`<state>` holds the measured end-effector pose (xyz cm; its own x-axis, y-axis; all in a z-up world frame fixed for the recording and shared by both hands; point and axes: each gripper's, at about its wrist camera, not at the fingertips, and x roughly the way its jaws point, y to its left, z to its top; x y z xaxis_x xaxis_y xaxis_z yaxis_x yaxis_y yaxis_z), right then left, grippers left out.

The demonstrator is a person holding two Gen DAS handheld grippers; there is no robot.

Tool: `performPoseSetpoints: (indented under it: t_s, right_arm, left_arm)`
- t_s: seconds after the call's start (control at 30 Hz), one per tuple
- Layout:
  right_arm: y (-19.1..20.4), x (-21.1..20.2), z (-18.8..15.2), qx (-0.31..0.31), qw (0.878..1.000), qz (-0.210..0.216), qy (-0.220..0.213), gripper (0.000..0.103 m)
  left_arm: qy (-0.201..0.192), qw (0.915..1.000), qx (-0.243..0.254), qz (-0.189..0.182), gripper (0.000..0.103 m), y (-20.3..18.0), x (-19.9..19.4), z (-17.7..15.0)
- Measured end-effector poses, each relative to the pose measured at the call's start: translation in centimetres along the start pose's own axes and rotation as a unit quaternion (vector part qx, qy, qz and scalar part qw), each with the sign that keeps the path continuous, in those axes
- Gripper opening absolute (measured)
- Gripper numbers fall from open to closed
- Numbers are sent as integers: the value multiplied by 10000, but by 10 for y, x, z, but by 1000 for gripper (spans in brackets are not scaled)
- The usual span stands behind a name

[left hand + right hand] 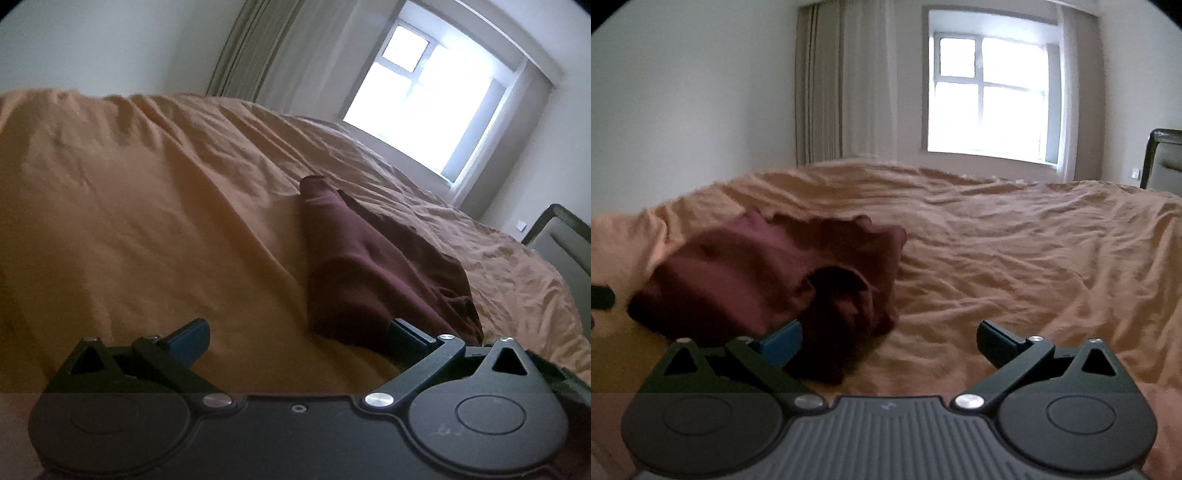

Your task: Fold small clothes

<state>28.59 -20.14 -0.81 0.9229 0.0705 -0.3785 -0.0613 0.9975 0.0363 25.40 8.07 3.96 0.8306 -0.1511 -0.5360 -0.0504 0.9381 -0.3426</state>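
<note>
A dark maroon garment [373, 266] lies crumpled on the orange bedspread [147, 221]. In the left wrist view it stretches away ahead and to the right, its near edge beside the right fingertip. My left gripper [299, 338] is open, nothing between its blue-padded fingers. In the right wrist view the same garment [768, 277] is bunched ahead on the left, its near fold just past the left fingertip. My right gripper [890, 339] is open wide over bare bedspread [1015, 258], holding nothing. A black piece of the other gripper [602, 297] shows at the far left edge.
The wrinkled bedspread covers the whole bed. A bright window [990, 88] with curtains [827, 85] is behind the bed. A dark padded headboard [1163, 162] stands at the right; it also shows as a headboard [557, 236] in the left wrist view.
</note>
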Motion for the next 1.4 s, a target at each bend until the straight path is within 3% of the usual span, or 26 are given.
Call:
performPoseSetpoints:
  t_s: [0.33,0.57,0.93,1.4]
  right_arm:
    - [11,-78,13,370,9960,213,-791,103]
    - [26,-128,-4,722,9917,252,-1035,103]
    - [40,-182,-38,972,9866,-136,-1306,103]
    - [69,-223,-84,955,9809,-499,-1619,103]
  left_arm:
    - [-632,9951,759,75,102,-37,-57,-12]
    - [-932,9896,1090,93,102,-50,-96,-24]
    - [-1293,9794,1535,213,102,-44,-151,-61]
    - [-1407,9829,1185,114,102,-5,-177,-99]
